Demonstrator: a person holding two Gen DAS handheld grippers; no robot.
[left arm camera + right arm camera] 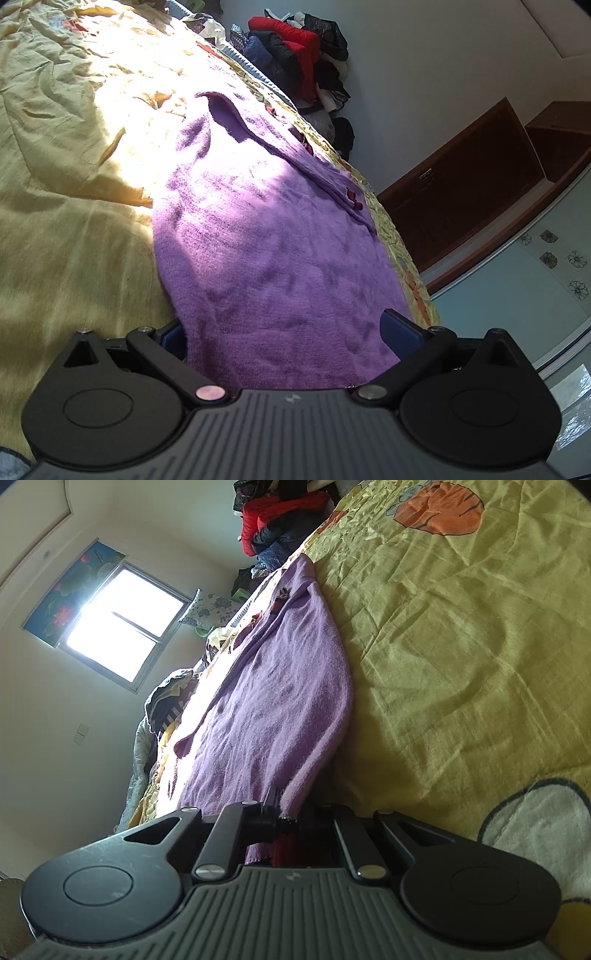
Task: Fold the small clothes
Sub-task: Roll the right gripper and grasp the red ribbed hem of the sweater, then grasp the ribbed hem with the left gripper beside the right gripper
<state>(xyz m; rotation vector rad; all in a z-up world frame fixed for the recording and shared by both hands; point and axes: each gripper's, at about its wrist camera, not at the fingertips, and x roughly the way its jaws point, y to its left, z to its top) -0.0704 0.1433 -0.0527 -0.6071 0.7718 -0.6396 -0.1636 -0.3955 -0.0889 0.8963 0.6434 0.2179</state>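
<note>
On the yellow bedspread (55, 206), the left gripper (284, 332) stands with its jaws spread wide, the near hem of a purple knit sweater (258, 229) lying between its blue pads (400, 330) — the cloth rests there, not pinched. The right gripper (288, 816) has its jaws drawn close together on an edge of the same sweater (273, 701), clamped around a fold of the knit where a dark red trim shows. The sweater stretches away from both grippers, spread mostly flat across the bedspread, with sunlight falling over its middle. The bedspread is wrinkled and printed with orange and white cartoon shapes (439, 507). Beyond the far edge of the bed sits a heap of clothes (295, 48), a red padded jacket on top. A bright window (125, 624) — under a flowered blind — lights one pale wall; a dark wooden door (469, 177) is set in another.
</note>
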